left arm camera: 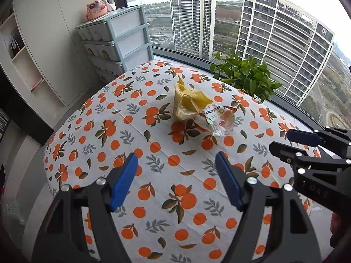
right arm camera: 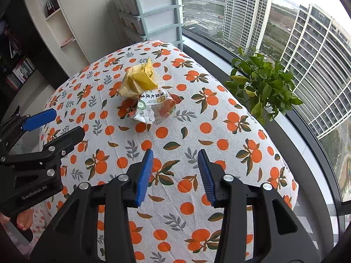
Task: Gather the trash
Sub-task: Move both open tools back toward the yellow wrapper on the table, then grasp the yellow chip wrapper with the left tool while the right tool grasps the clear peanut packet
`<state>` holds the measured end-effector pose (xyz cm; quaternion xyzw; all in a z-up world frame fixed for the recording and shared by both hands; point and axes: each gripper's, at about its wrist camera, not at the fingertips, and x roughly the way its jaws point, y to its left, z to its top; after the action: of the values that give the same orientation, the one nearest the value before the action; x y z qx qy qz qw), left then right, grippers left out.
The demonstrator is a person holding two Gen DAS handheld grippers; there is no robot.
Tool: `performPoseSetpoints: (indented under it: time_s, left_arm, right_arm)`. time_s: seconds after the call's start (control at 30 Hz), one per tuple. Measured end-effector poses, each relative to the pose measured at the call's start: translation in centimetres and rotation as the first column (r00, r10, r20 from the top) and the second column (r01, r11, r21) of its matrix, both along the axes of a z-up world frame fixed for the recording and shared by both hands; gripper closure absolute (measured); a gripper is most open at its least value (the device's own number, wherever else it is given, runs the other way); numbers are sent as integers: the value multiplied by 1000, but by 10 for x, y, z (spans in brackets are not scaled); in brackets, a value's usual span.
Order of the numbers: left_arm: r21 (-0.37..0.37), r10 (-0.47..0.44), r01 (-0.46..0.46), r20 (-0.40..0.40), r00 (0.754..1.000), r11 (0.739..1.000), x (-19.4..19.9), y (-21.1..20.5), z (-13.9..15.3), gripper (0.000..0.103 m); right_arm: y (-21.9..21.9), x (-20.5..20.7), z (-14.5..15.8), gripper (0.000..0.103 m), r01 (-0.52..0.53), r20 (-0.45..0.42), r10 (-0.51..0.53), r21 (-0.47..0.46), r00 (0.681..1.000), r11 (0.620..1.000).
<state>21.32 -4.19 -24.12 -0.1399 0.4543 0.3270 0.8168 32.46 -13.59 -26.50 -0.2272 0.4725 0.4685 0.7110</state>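
A crumpled yellow wrapper point(left arm camera: 188, 104) point(right arm camera: 139, 81) lies on the orange-print tablecloth point(left arm camera: 153, 175) point(right arm camera: 186, 153), touching a clear snack packet with a white label point(left arm camera: 217, 119) point(right arm camera: 153, 107). My left gripper point(left arm camera: 176, 164) is open and empty, hovering short of the trash. My right gripper point(right arm camera: 174, 160) is open and empty, also short of the trash. The right gripper shows at the right edge of the left wrist view point(left arm camera: 307, 144), the left gripper at the left edge of the right wrist view point(right arm camera: 50, 127).
A potted green plant point(left arm camera: 245, 76) point(right arm camera: 263, 85) stands at the table's far right by the window. A pale blue drawer unit point(left arm camera: 118, 39) point(right arm camera: 153, 13) stands behind the table's far left, beside white shelving point(left arm camera: 26, 61).
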Motion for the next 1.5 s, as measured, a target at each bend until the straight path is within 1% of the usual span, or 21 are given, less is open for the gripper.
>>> performPoseSetpoints:
  time_s: [0.13,0.27,0.43,0.57,0.67,0.7,0.73,0.77,0.8,0.83,0.87,1.1,1.33,1.37,1.5]
  left_arm:
    - [4,9,-9,16,1000,1000,13,40,-10,30]
    - [-5,-4,4,21,1000,1000,31,62,-20,30]
    - [-11,-48,48,24,999,999,53,75,-31,30]
    - [-50,-73,73,20,997,996,67,82,-45,30]
    - [-76,-89,90,22,996,993,73,86,-55,30]
    - [-87,-101,102,24,995,991,75,86,-58,30]
    - [-96,-115,117,31,993,988,76,86,-60,32]
    - [-100,-129,131,35,991,986,76,85,-62,40]
    - [-108,-141,144,38,989,984,77,84,-64,53]
    - [-124,-151,155,40,988,980,78,84,-67,58]
    - [-138,-157,162,46,987,977,78,84,-68,60]
    - [-135,-160,170,81,984,976,72,83,-66,74]
    - [-100,-150,159,91,985,982,61,82,-52,78]
    - [-96,-145,154,89,985,983,58,80,-50,85]
    - [-79,-127,133,78,989,988,42,67,-41,86]
  right_arm:
    - [41,0,-20,62,4,-26,-5,-25,1000,1000]
    - [61,8,-32,62,34,-55,-36,-33,998,999]
    - [80,22,-41,62,57,-77,-60,-45,995,997]
    - [89,29,-54,62,56,-97,-62,-69,993,996]
    - [93,29,-62,62,34,-139,-43,-71,989,997]
    - [94,27,-65,66,20,-141,-29,-69,990,997]
    - [96,25,-66,79,1,-145,-10,-66,989,998]
    - [98,22,-67,85,-17,-149,7,-65,989,998]
    - [100,19,-68,92,-32,-145,22,-65,989,997]
    - [100,15,-68,94,-43,-135,34,-65,990,997]
    - [101,13,-68,96,-54,-132,45,-64,990,997]
    - [93,8,-63,98,-54,-150,48,-37,987,998]
    - [75,4,-54,98,-43,-146,39,-19,989,999]
    - [72,4,-52,98,-40,-146,38,-16,989,999]
    - [57,2,-45,98,-33,-139,32,-8,990,999]
